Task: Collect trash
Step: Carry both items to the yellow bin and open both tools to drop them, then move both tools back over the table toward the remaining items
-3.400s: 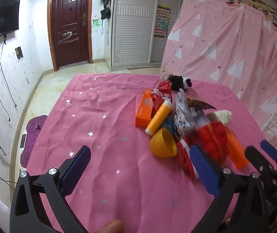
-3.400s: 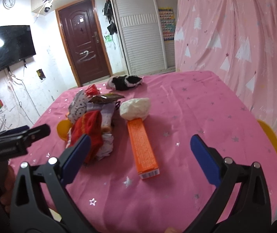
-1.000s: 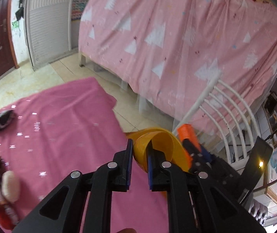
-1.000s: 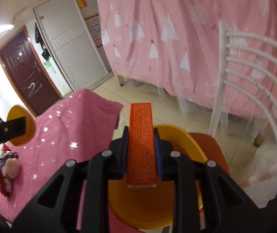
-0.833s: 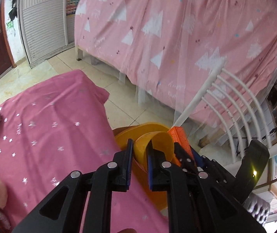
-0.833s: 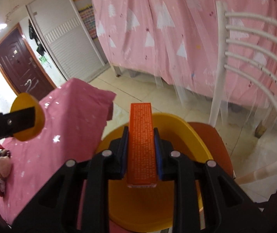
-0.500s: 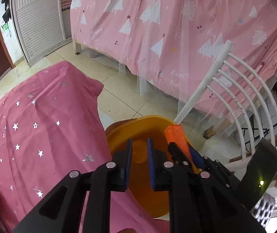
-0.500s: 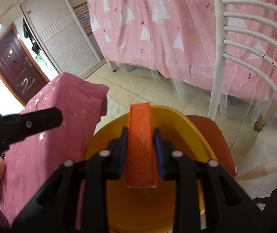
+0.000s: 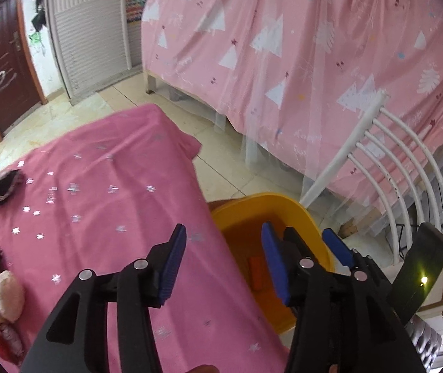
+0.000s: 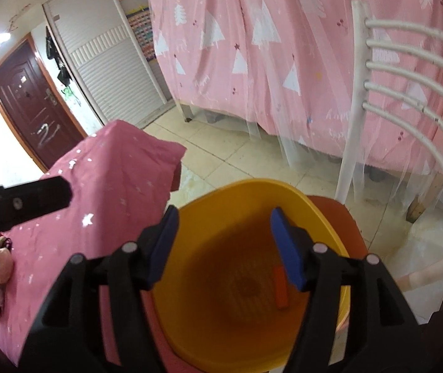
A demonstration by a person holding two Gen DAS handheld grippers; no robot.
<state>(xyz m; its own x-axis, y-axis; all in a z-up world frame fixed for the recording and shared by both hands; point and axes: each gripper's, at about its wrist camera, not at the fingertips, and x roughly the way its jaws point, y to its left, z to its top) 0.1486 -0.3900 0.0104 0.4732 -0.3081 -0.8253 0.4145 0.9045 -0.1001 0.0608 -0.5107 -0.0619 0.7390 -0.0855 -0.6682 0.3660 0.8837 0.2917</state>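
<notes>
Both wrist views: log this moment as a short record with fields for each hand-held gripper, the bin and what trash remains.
left hand-held gripper: open, empty, over the table edge beside the bin
right hand-held gripper: open, empty, above the bin
yellow bin: on a chair seat beside the table
orange box: inside the bin
leftover trash: pile at the table's far side

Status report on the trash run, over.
Left gripper open, empty. Right gripper open, empty, over yellow bin. Orange box inside bin. Nothing in the way.
</notes>
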